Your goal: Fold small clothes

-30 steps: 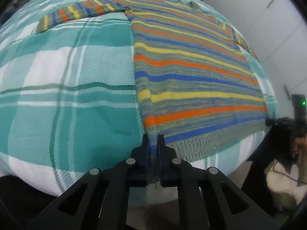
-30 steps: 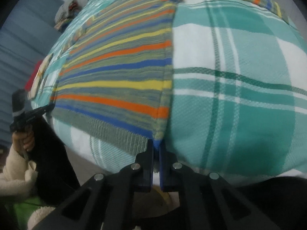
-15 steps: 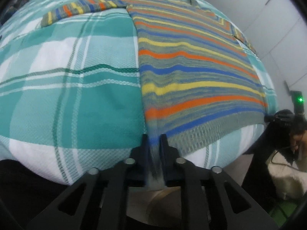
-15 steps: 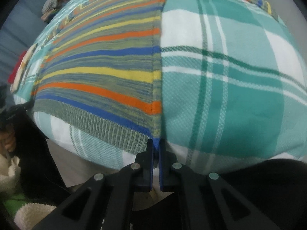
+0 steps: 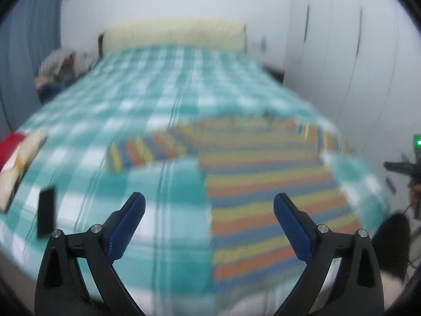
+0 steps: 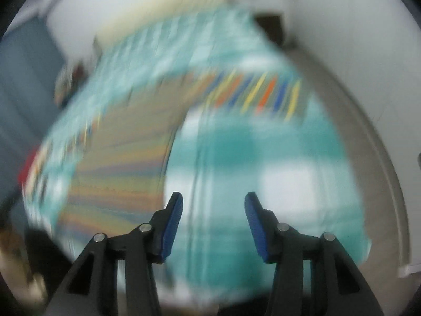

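A striped sweater point(image 5: 265, 184) in orange, yellow, blue and grey lies flat on the teal plaid bed point(image 5: 168, 100), its sleeves spread to both sides and its hem at the near edge. My left gripper point(image 5: 209, 205) is open and empty, held back above the bed's near edge. My right gripper point(image 6: 213, 205) is open and empty too. In the blurred right wrist view the sweater point(image 6: 118, 163) lies left of the fingers and one sleeve point(image 6: 263, 94) runs to the right.
A black phone point(image 5: 46, 214) and a red and cream cloth point(image 5: 15, 158) lie at the bed's left edge. A cream headboard point(image 5: 173, 35) stands at the far end, clutter point(image 5: 58, 65) beside it, white wardrobe doors point(image 5: 342, 52) on the right.
Both grippers have let go of the sweater's hem corners and opened. Both have pulled back and tilted up, so more of the bed and room shows.
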